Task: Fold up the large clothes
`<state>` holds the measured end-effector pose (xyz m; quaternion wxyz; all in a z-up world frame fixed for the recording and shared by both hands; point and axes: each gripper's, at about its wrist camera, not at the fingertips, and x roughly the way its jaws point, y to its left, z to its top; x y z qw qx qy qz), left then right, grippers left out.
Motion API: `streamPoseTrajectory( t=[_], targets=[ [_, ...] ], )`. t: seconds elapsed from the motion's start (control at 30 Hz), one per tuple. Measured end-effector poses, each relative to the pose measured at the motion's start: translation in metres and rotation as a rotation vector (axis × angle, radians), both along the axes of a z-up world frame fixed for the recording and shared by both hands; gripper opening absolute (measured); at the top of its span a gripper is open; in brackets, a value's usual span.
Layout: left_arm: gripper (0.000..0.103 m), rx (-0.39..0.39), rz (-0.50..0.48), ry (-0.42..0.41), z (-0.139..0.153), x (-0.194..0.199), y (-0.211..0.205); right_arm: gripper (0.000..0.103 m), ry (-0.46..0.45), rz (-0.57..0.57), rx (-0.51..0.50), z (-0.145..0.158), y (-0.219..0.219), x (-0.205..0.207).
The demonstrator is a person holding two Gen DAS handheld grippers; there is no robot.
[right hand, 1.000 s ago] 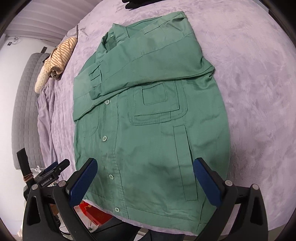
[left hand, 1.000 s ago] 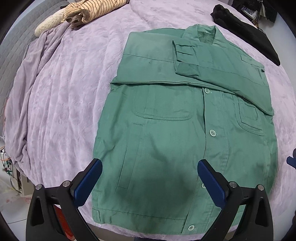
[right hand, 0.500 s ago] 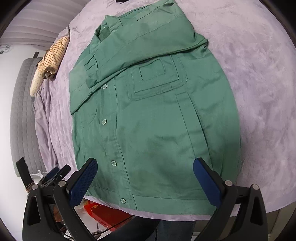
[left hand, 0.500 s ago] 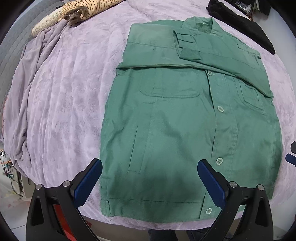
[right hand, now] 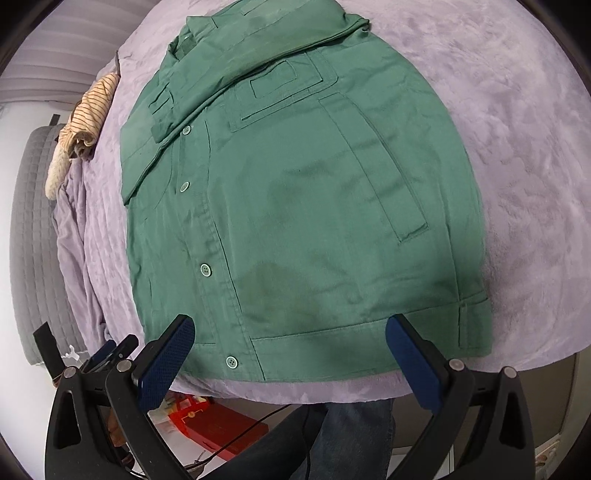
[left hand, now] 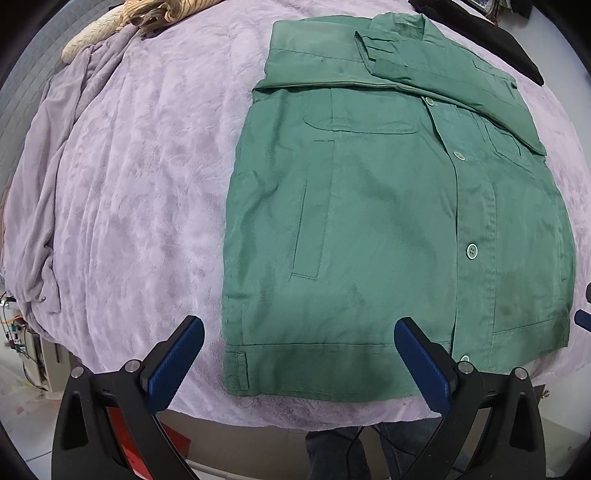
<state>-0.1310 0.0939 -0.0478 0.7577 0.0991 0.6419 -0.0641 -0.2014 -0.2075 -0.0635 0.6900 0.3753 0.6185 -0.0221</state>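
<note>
The green jacket [left hand: 388, 221] lies flat and buttoned on the lilac blanket [left hand: 140, 177], sleeves folded across its chest toward twelve o'clock, hem at six o'clock near the bed's edge. The left gripper [left hand: 295, 362] hangs spread wide over the hem's left corner, gripping nothing. The right gripper [right hand: 288, 358] is likewise spread wide above the hem (empty too). A striped garment [right hand: 86, 118] sits bunched at ten o'clock; a black one [left hand: 491, 33] at one o'clock.
</note>
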Motion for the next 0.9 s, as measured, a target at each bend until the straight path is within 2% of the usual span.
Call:
streamPoseTrajectory(
  t=[0.43, 0.5, 0.67, 0.77, 0.9],
  targets=[
    [0.103, -0.014, -0.012, 0.005, -0.001, -0.012, 0.013, 0.103, -0.018, -0.06, -0.008, 0.006, 0.003, -0.024],
    [0.103, -0.044, -0.005, 0.017, -0.004, -0.011, 0.019, 0.103, -0.016, -0.069, -0.008, 0.004, 0.002, -0.028],
    [0.103, -0.093, 0.089, 0.05, -0.016, -0.002, 0.051, 0.103, -0.021, -0.125, 0.019, -0.004, -0.008, -0.044],
    [0.103, -0.143, 0.128, 0.085, -0.029, 0.002, 0.072, 0.103, -0.023, -0.182, 0.043, -0.012, -0.02, -0.057],
    [0.103, -0.22, 0.133, 0.154, -0.049, 0.006, 0.083, 0.103, -0.019, -0.287, 0.084, -0.027, -0.04, -0.079]
  ],
)
